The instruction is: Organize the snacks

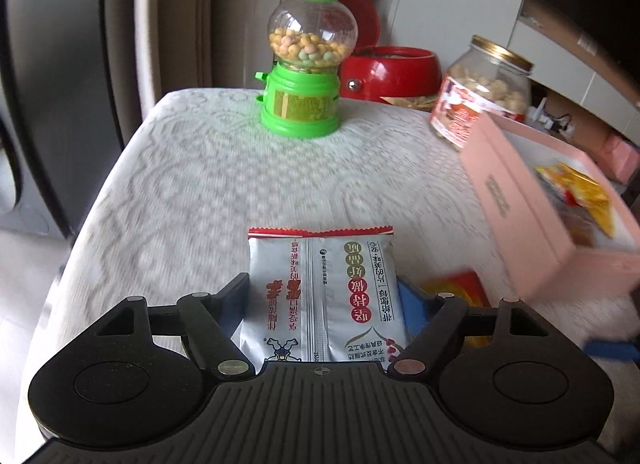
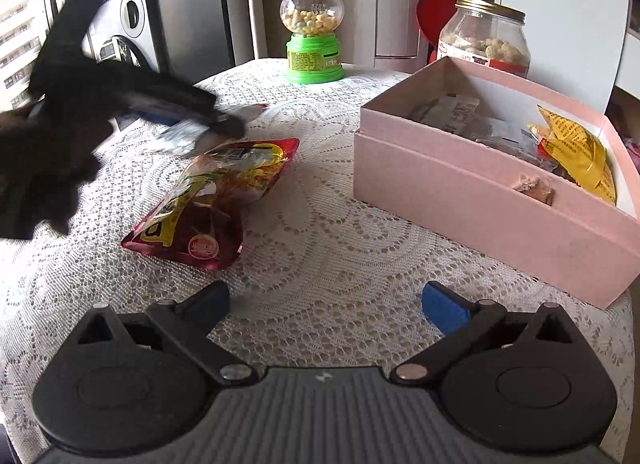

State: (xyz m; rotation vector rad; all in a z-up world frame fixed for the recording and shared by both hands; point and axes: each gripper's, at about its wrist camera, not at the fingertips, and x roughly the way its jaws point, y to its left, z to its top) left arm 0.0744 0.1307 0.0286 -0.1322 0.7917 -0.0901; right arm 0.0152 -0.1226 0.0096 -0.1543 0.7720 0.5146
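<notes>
Hand-held gripper, left: left hand-held gripper looks clenched across the width of a white packet. Both pads sit against its side edges, and it stays sharp while the background smears.
Hand-held gripper, right: right hand-held gripper is released and empty, its jaws wide above bare lace.
Step in hand: this looks like carrying the packet toward the pink box, which is already partly filled with wrapped snacks.
Where the snacks are: the box is ahead and to the right of both grippers. A red bag lies ahead-left of the right gripper, just under the left one's tips. The packet is between the left jaws.
Next move calls for: swinging the left gripper rightward over the box rim, letting go only once the packet is clear of the wall. The free right gripper is near enough to take the red bag.
Room: a washing machine stands far left, with pale panels behind.
Surface: the surface is rounded under a white lace cloth, soft and likely to snag tips.
Beyond the grippers: a jar sits behind the box, a green dispenser straight ahead and a red bowl behind it.
</notes>
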